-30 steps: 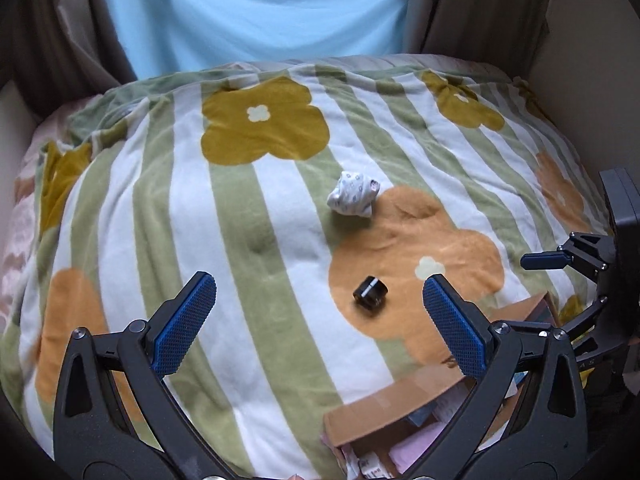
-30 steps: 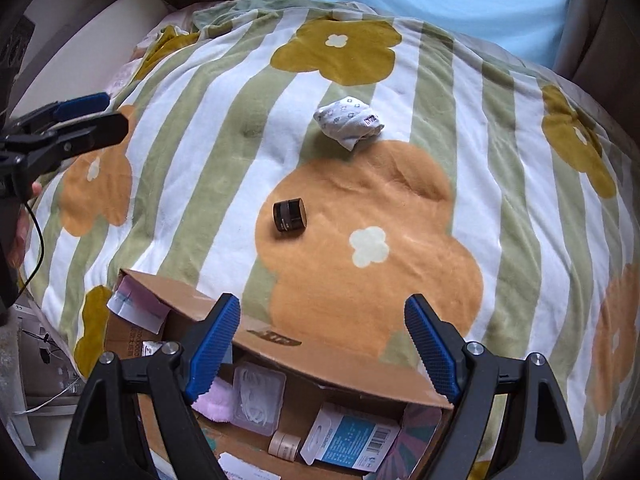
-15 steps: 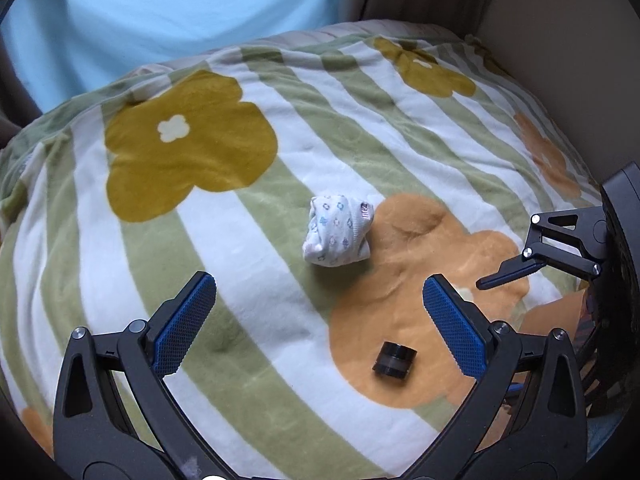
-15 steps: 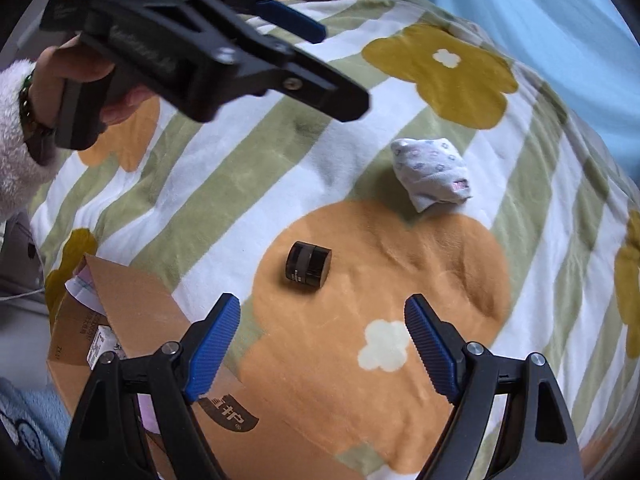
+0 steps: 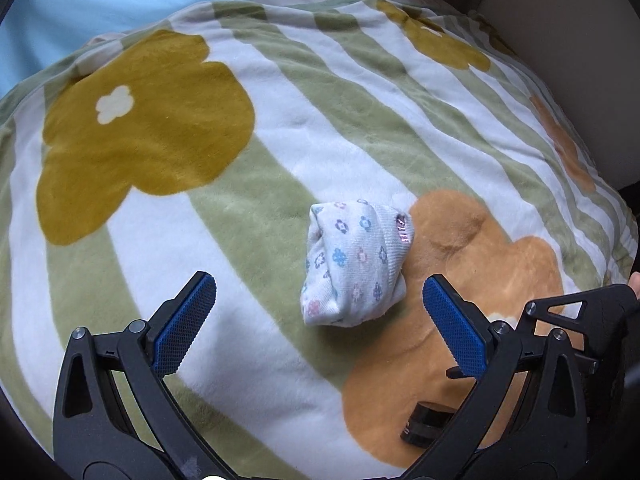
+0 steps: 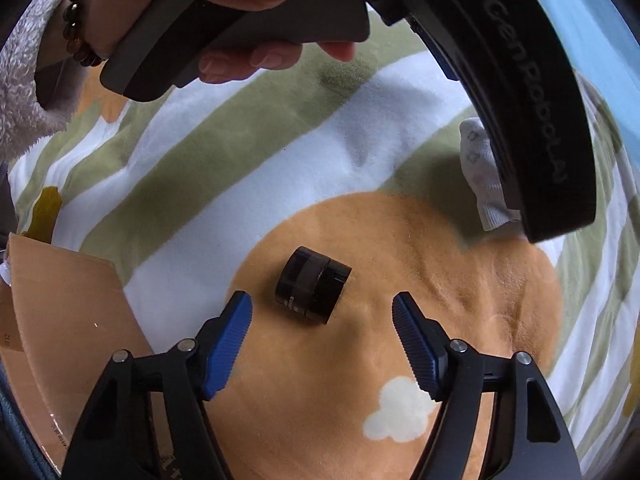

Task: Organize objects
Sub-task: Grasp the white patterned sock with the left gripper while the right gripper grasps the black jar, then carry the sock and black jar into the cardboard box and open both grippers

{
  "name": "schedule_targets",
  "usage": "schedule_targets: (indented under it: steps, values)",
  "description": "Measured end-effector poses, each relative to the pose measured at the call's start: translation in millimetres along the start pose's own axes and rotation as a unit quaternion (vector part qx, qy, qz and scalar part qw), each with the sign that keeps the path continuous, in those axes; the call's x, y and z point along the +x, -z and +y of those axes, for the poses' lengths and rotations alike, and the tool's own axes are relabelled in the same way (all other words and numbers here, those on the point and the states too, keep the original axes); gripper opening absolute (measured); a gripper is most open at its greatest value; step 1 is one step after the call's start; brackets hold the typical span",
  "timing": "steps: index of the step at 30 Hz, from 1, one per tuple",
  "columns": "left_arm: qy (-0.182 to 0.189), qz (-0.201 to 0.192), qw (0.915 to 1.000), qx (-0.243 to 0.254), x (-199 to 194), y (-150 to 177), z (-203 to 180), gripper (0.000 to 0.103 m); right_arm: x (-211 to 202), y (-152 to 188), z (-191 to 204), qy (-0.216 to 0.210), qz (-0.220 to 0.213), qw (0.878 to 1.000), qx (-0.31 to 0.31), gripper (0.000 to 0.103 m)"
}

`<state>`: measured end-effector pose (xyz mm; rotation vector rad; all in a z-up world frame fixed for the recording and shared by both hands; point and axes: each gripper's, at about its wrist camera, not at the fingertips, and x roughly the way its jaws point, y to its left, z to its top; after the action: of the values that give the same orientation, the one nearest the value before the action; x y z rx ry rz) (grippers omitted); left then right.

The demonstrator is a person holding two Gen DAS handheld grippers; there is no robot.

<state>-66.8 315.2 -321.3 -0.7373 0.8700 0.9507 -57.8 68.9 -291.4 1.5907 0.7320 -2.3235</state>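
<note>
A rolled white sock with small flower prints [image 5: 354, 264] lies on the striped flower blanket [image 5: 168, 216]. My left gripper [image 5: 318, 322] is open, its fingertips just short of the sock on either side. A small black jar [image 6: 313, 290] lies on its side on an orange flower patch. My right gripper [image 6: 322, 320] is open, its blue pads on either side of the jar's near end, not touching. The jar also shows low in the left wrist view [image 5: 426, 424], partly behind a finger. The sock shows partly hidden in the right wrist view [image 6: 480, 176].
A cardboard box flap [image 6: 60, 316] lies at the blanket's near left edge in the right wrist view. The person's hand and the left gripper's body [image 6: 532, 92] fill the top of that view. A beige wall [image 5: 568, 60] stands to the right of the bed.
Both grippers have moved forward and down. The left has closed in on the sock, the right on the black jar. Both stay open.
</note>
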Motion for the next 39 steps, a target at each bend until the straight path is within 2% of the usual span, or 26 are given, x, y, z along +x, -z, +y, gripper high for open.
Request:
schedule_targets:
  steps: [3,7,9,11,13,16,17,19,24,29,39]
  values:
    - [0.001,0.0,1.0,0.0,5.9,-2.3,-0.6,0.103,7.2,-0.8,-2.6,0.002,0.002,1.0,0.008,0.065]
    - [0.003,-0.005,1.0,0.005,11.6,-5.7,-3.1,0.101,17.4,-0.6,-5.4,0.001,0.006,1.0,0.021,0.056]
    - [0.003,-0.004,0.9999,0.01,15.8,-6.7,-4.6,0.094,20.4,-0.3,-5.0,-0.004,0.005,1.0,0.022,0.052]
    - [0.005,0.002,0.9999,0.016,19.7,-6.3,-5.6,0.079,21.7,-0.2,-3.6,-0.005,0.003,1.0,0.02,0.046]
    - [0.01,0.004,0.9998,0.018,21.6,-5.0,-6.5,0.075,22.1,-0.1,-2.4,-0.006,0.002,1.0,0.02,0.044]
    - [0.025,0.005,0.9996,0.013,20.9,-4.2,-5.2,0.058,22.0,0.2,-1.5,-0.006,0.003,1.0,0.022,0.037]
    - [0.032,0.005,0.9994,0.009,19.8,-4.3,-5.1,0.051,21.7,0.3,-1.4,-0.007,0.003,1.0,0.023,0.037]
    - [0.038,0.005,0.9992,0.01,17.3,-5.4,-7.4,0.045,21.0,0.7,-1.2,-0.007,0.005,1.0,0.024,0.037]
    - [0.029,0.001,0.9994,0.019,9.6,-8.2,-11.4,0.043,16.3,5.0,-1.2,-0.01,0.004,1.0,0.022,0.036]
    - [0.028,-0.009,0.9996,0.005,-2.8,-11.2,-4.8,0.042,8.0,10.1,0.9,-0.007,-0.002,1.0,0.011,0.035]
    - [0.008,-0.035,0.9993,0.006,-46.1,-17.4,-15.1,0.042,-28.4,21.5,4.1,0.003,-0.028,1.0,-0.001,0.034]
